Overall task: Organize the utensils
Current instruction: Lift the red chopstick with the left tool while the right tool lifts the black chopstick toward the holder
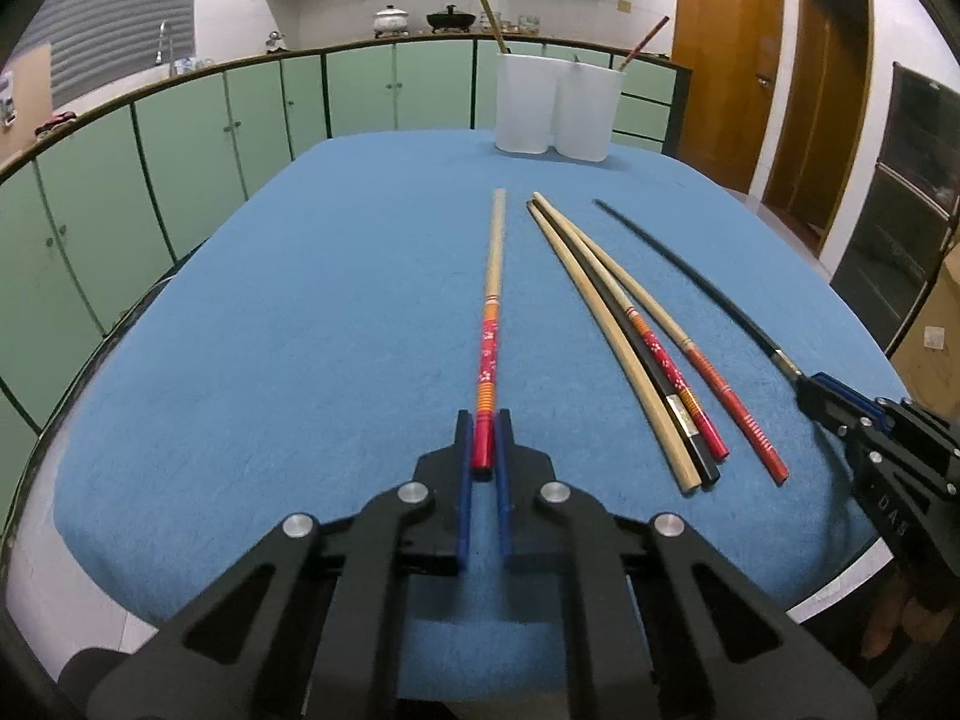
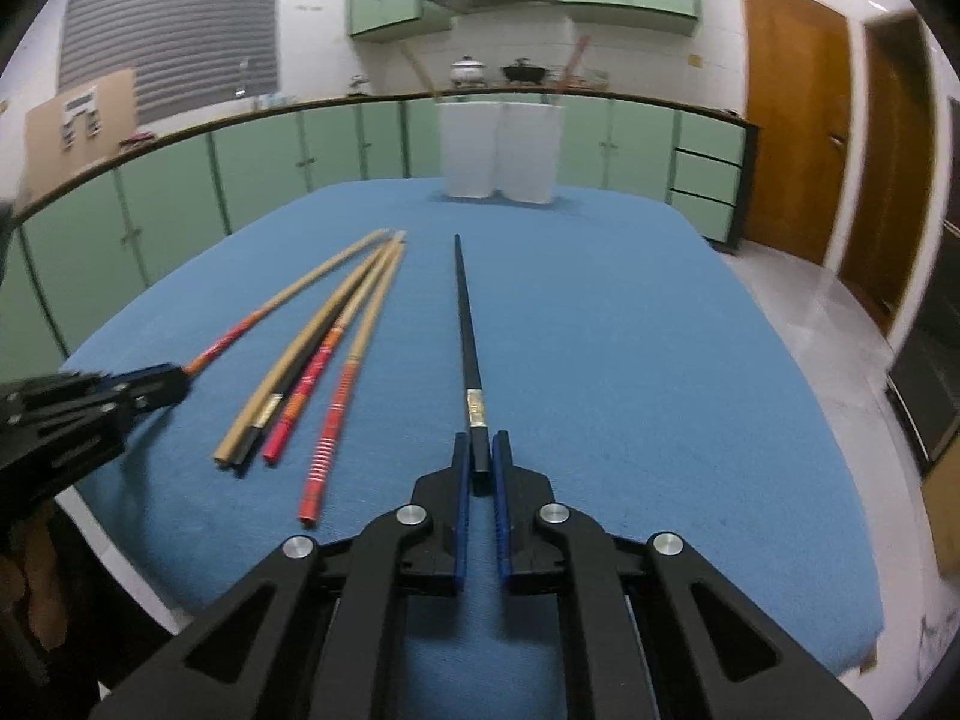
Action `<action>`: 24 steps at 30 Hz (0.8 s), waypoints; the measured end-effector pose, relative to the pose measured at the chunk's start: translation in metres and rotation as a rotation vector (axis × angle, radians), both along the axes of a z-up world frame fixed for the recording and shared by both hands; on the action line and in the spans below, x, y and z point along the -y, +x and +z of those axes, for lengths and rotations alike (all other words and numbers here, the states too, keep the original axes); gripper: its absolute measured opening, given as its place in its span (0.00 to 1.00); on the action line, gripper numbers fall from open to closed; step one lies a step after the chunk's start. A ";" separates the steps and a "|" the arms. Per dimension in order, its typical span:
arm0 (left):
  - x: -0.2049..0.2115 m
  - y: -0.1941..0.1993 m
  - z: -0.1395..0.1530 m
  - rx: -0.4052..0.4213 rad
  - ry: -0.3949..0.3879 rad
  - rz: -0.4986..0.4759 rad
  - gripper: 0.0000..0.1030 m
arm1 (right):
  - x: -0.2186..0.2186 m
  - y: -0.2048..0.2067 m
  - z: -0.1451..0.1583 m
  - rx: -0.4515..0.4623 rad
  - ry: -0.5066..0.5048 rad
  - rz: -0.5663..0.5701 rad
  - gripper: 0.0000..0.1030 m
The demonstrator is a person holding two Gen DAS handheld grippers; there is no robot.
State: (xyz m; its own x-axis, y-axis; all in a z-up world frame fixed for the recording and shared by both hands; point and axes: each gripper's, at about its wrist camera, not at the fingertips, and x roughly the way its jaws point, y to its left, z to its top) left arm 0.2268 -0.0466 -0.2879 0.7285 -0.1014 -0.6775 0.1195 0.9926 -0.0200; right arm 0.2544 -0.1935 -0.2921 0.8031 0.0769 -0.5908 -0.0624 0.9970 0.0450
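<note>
The big blue counter (image 1: 300, 300) holds everything you need. At its far end stands a white holder (image 1: 558, 108) with two cups joined side by side. One stick (image 1: 491, 15) already leans in the left cup and one red-topped stick (image 1: 645, 42) leans in the right cup. So a small part of the job looks done, and most of it is left.

Near the middle of the counter lie four loose sticks (image 1: 630, 336) close together, some touching each other. There is a plain wooden one, a black one and two with red ends. They fan out a little toward you, and nobody holds them. These are not yet put away.

Your left claw (image 1: 483, 441) is clenched on the red end of a red and orange chopstick (image 1: 493, 300). The rest of that stick lies flat on the cloth and points toward the holder.

Your right claw (image 2: 480, 462) is clenched on the thick end of a black chopstick (image 2: 465, 324). It lies flat too, with its thin tip toward the holder.

I think both sticks are ready to lift and carry to the cups. After that, four more wait for you.
</note>
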 end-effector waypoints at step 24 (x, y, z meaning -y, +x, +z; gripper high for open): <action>-0.019 -0.004 0.026 -0.003 -0.079 -0.004 0.05 | 0.007 -0.019 0.028 0.026 0.047 0.016 0.06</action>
State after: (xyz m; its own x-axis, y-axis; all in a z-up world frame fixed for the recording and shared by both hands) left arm 0.2229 -0.0275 -0.2619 0.7257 -0.1574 -0.6697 0.1230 0.9875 -0.0988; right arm 0.2354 -0.2002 -0.2636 0.8165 0.1172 -0.5653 -0.0805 0.9927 0.0896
